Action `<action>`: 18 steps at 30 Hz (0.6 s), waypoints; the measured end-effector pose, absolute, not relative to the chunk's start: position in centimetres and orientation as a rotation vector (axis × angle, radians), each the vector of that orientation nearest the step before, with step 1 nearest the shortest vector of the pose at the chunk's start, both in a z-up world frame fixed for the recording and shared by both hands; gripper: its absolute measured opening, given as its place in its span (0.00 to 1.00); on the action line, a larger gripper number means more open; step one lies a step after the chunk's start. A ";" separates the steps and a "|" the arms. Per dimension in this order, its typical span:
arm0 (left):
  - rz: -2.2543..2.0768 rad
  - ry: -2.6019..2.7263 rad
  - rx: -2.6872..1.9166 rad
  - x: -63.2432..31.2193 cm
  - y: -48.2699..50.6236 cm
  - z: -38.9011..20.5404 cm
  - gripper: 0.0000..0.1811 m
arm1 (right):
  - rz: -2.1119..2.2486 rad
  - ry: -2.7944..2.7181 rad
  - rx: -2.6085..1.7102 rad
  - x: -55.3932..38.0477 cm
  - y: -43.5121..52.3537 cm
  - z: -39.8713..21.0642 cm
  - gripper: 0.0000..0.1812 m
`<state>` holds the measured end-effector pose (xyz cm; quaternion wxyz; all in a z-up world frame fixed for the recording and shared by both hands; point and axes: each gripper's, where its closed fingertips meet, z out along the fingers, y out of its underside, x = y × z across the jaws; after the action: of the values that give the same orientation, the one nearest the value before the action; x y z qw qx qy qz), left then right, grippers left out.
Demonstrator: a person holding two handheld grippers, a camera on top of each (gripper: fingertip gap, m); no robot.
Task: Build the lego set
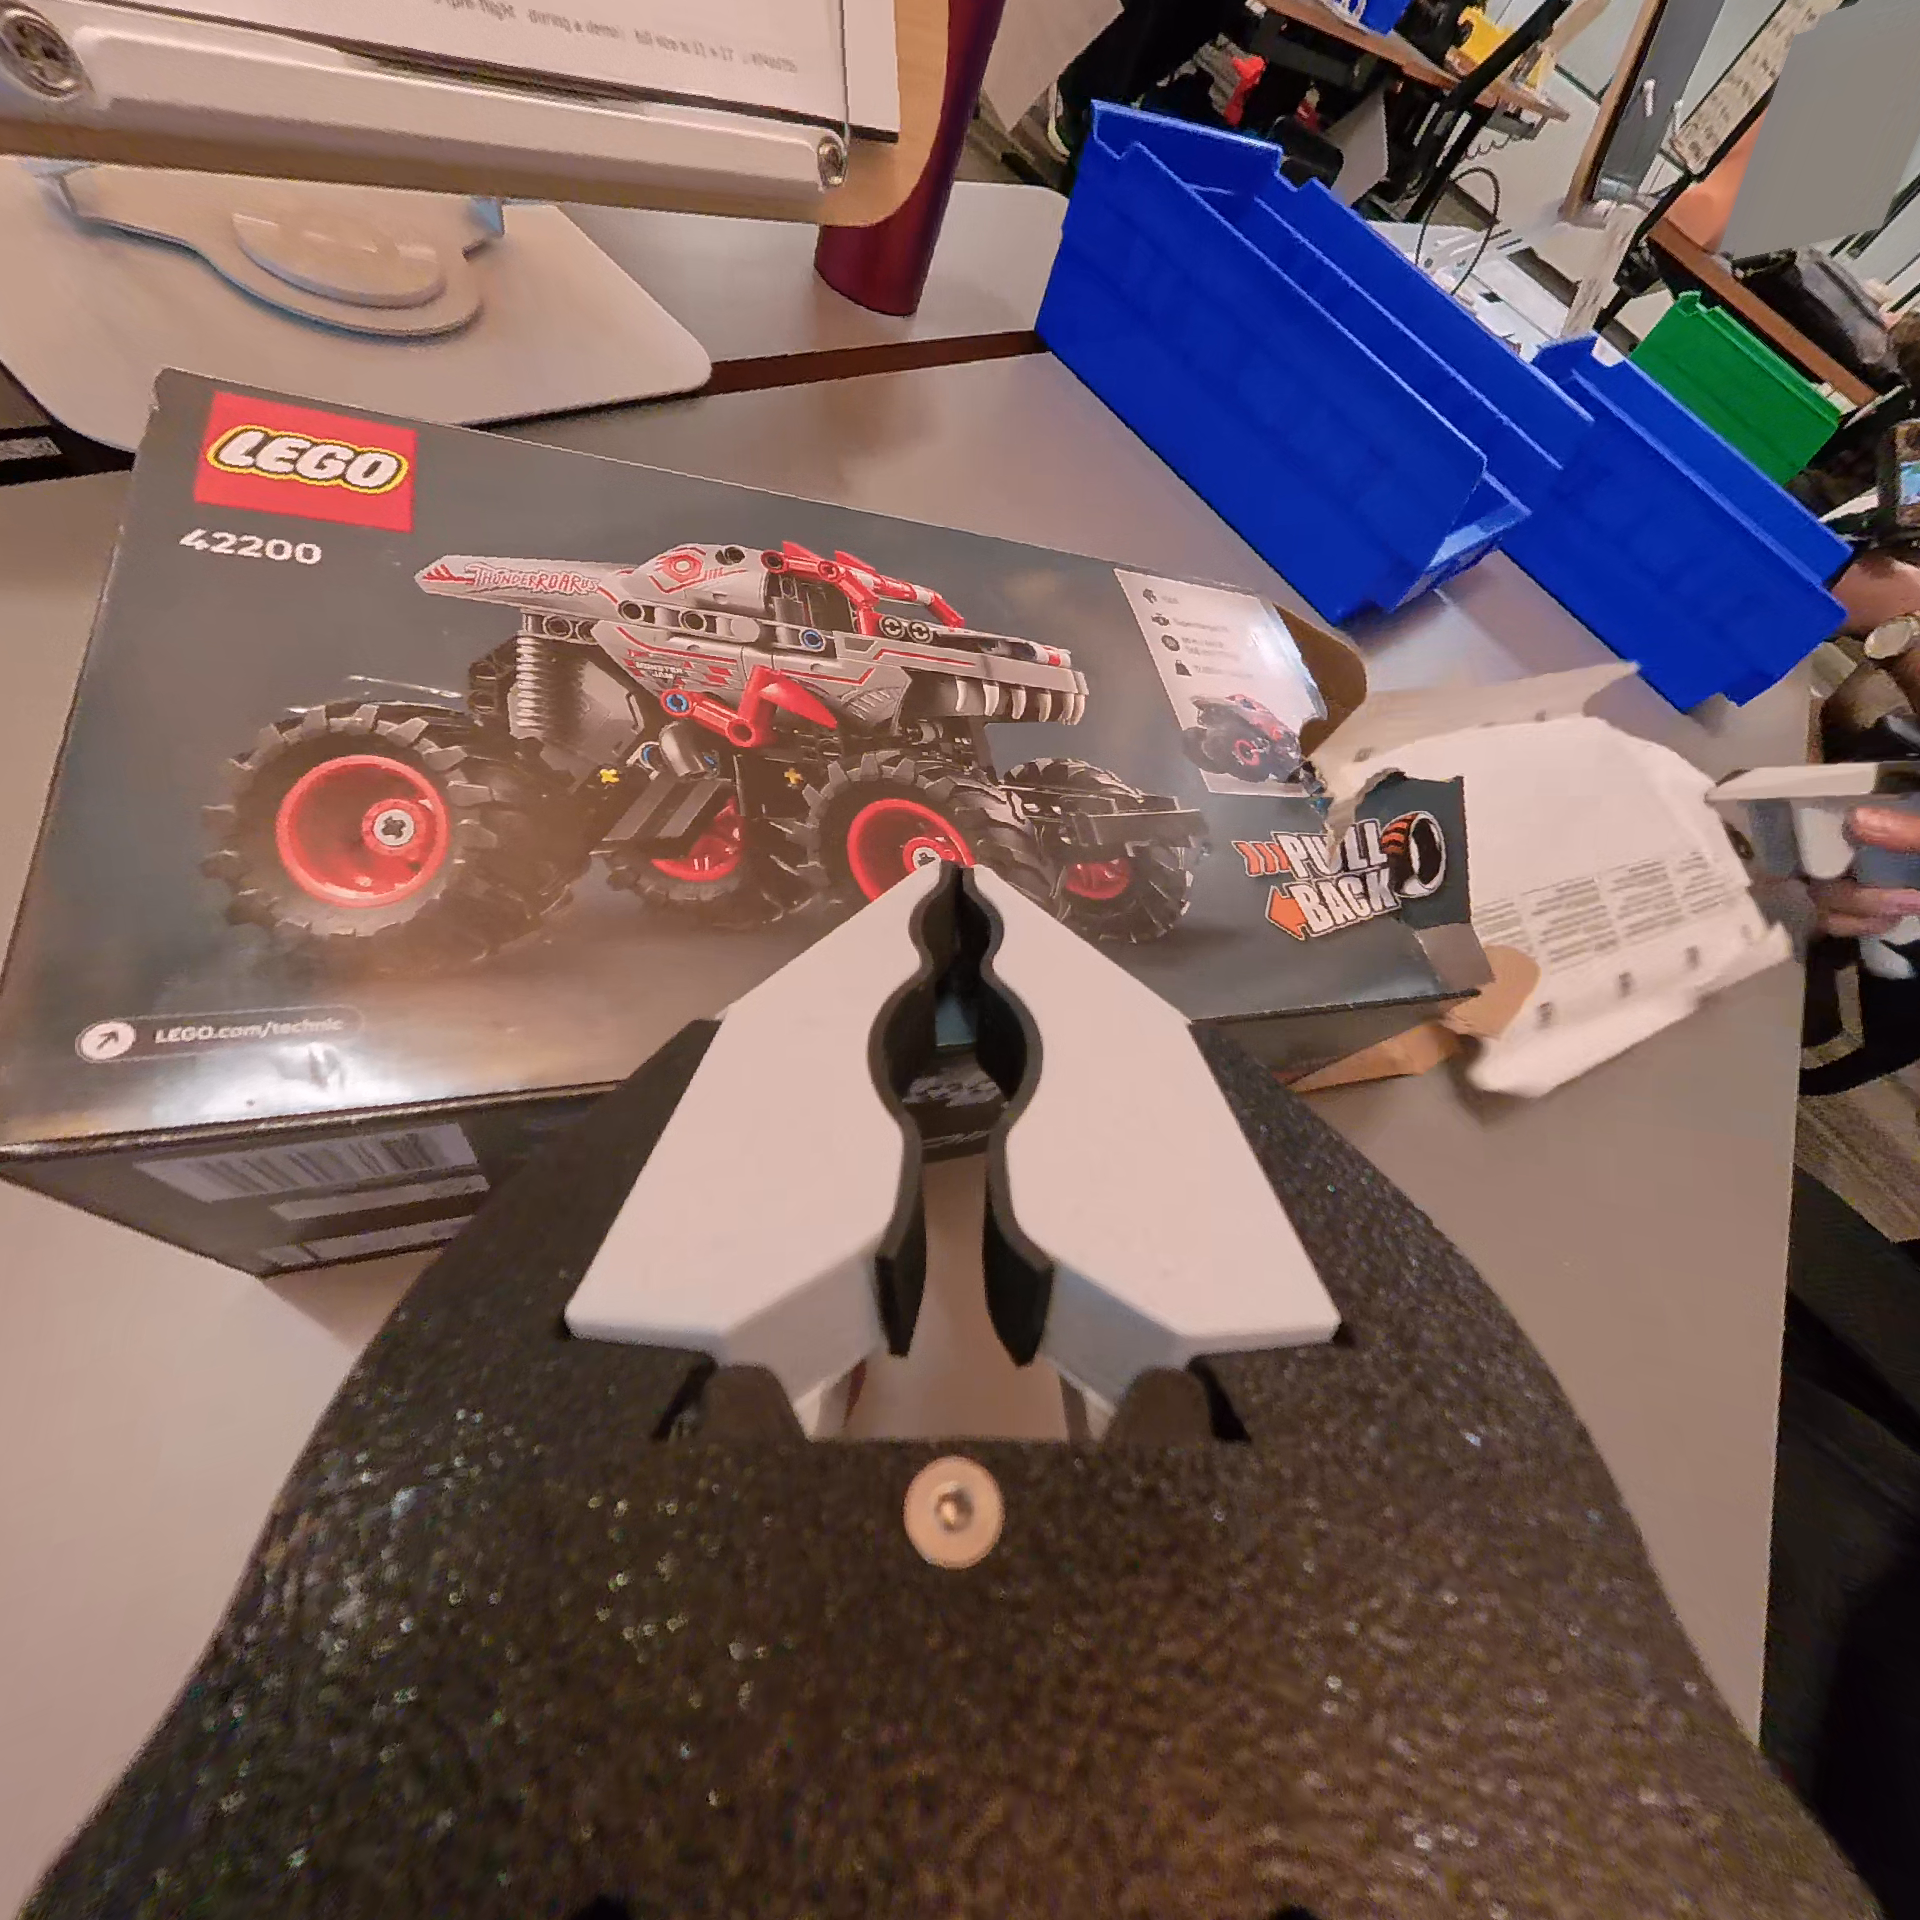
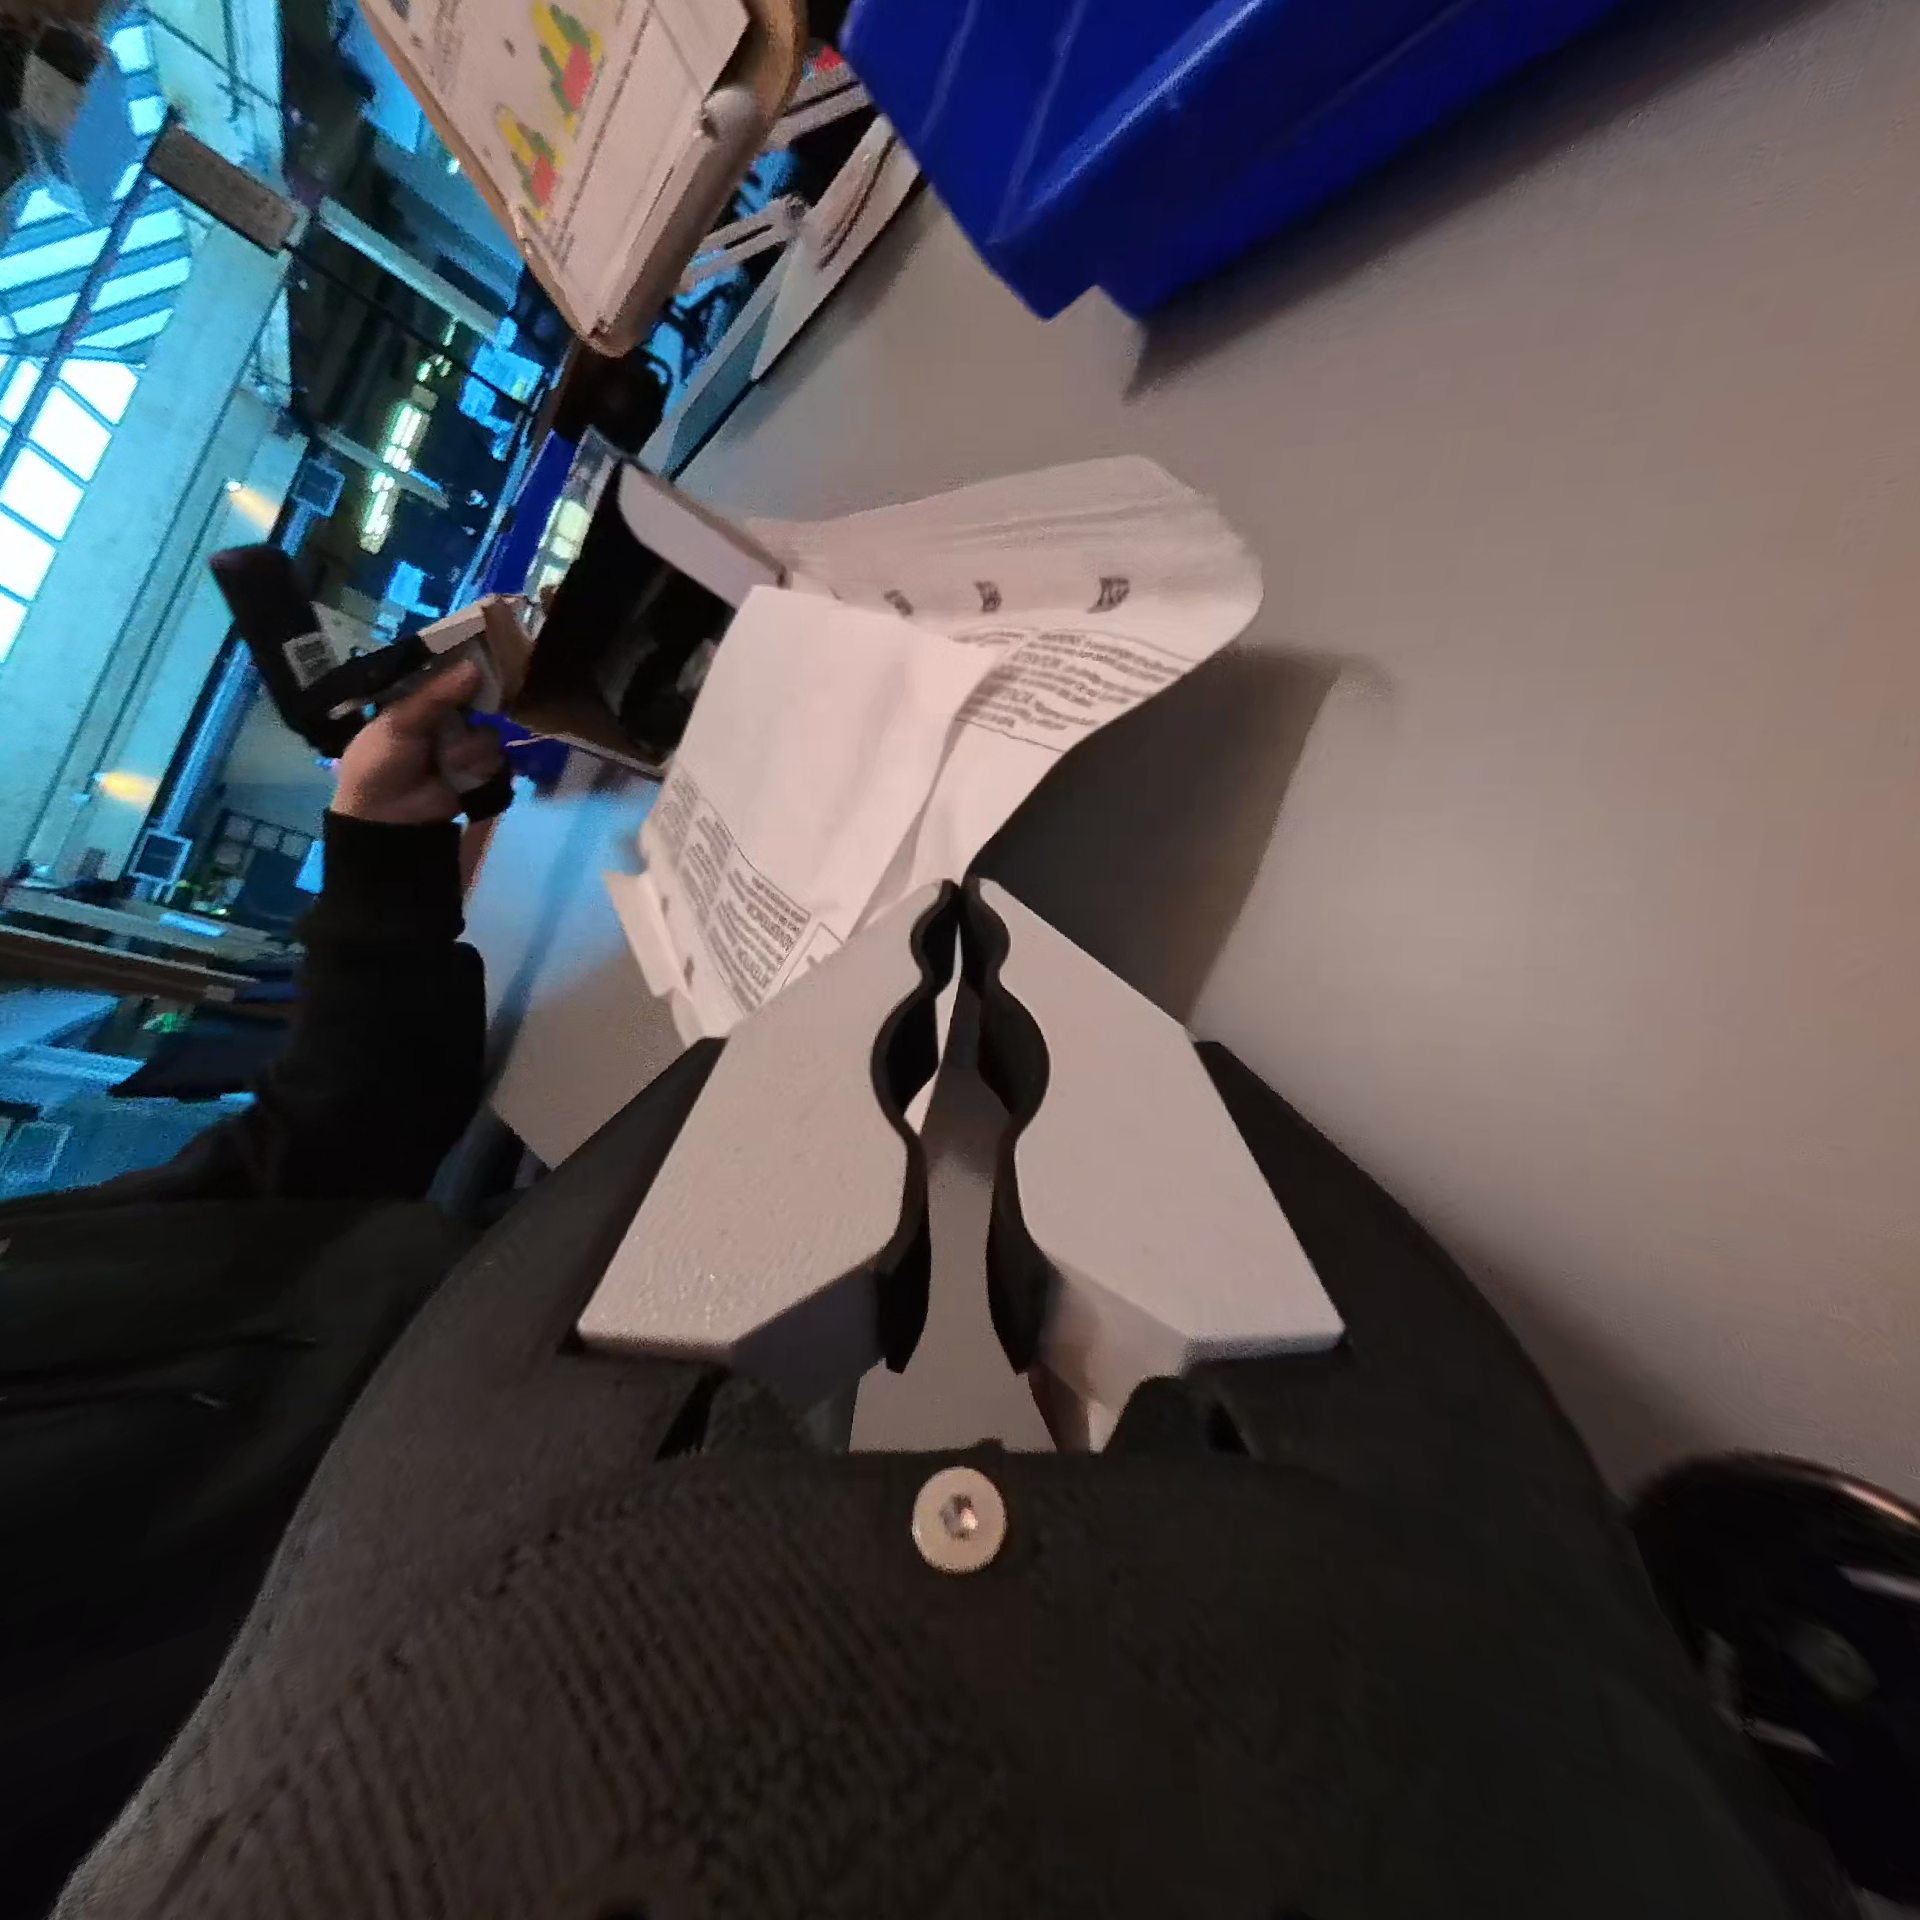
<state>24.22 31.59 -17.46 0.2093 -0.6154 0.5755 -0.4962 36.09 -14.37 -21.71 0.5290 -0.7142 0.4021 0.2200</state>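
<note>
The Lego box (image 1: 623,748) lies flat on the grey table (image 1: 208,1455), its right end torn open. My left gripper (image 1: 958,878) is shut, its tips over the box top near the front edge, with nothing seen between them. A white paper bag (image 1: 1590,831) sticks out of the torn end. My right gripper (image 2: 961,894) is shut on this bag (image 2: 831,727) and holds it above the table; it also shows at the right edge of the left wrist view (image 1: 1730,800). The box's open end (image 2: 613,644) faces the right wrist view, the inside dark.
Blue bins (image 1: 1299,343) and a green bin (image 1: 1745,384) stand at the back right. A monitor stand (image 1: 364,260) and a dark red bottle (image 1: 904,187) are behind the box. A person's hand (image 2: 416,738) holds the left gripper. A black object (image 2: 1808,1621) lies near the table edge.
</note>
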 end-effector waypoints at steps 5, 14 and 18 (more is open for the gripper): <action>-1.383 1.605 -1.720 24.2 31.8 -17.4 0.00 | 0.459 1.061 -1.731 38.7 -19.3 -23.2 0.00; -1.360 1.631 -1.736 24.2 31.8 -17.5 0.00 | -0.058 0.810 -1.947 38.8 -16.6 -16.0 0.33; -1.366 1.629 -1.734 24.2 31.8 -17.5 0.00 | -0.184 0.104 -2.005 31.5 -3.4 -11.1 0.31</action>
<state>24.22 31.79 -17.49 0.1977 -0.6197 0.5819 -0.4881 31.54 -3.39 -11.10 0.5337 -0.8410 0.0438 -0.0770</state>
